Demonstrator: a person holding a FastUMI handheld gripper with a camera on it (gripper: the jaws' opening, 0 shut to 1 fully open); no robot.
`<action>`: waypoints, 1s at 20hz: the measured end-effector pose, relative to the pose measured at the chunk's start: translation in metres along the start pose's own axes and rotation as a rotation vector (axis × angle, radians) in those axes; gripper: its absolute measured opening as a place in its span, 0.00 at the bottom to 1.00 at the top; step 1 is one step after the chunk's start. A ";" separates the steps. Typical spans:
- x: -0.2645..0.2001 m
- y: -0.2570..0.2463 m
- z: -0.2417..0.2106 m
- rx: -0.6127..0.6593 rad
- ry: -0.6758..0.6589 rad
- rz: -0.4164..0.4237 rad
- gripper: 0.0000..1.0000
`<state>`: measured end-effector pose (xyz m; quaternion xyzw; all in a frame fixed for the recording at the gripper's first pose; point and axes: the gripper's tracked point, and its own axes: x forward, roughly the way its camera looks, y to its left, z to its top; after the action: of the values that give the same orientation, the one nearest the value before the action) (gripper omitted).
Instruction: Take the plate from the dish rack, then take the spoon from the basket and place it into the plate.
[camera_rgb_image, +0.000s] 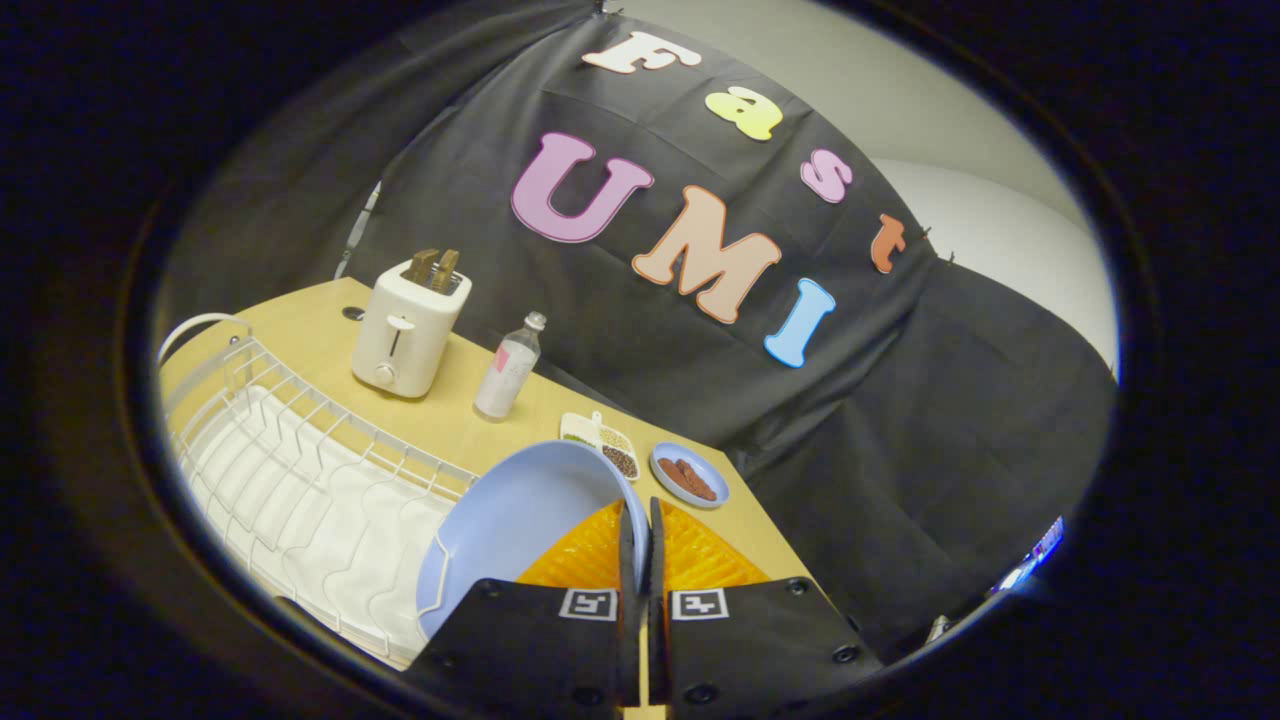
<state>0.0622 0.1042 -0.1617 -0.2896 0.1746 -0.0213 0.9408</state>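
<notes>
Gripper (643, 512) tags: two square black-and-white coded markers (588, 604), one on each half of the body behind the fingers. They carry a pattern only, with no letters or digits.
Gripper fingers: closed onto the rim of the blue plate (520, 520), one on each side of it.
Bottle (508, 372) label: pale wrap with a pink patch; the print is too small to read.
Toaster (408, 335) front: marks around the knob are too small to make out.
Legible text overall: none.

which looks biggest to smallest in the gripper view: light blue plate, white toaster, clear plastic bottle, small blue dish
1. light blue plate, held edge-on between the gripper fingers, so nearness enlarges it
2. white toaster
3. clear plastic bottle
4. small blue dish
</notes>
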 end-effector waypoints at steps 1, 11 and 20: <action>0.001 0.003 0.006 -0.005 -0.006 0.017 0.07; 0.005 -0.049 0.045 -0.028 -0.095 -0.034 0.06; -0.019 -0.148 -0.025 0.299 0.021 -0.026 0.06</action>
<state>0.0447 -0.0297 -0.0936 -0.1484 0.1756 -0.0621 0.9712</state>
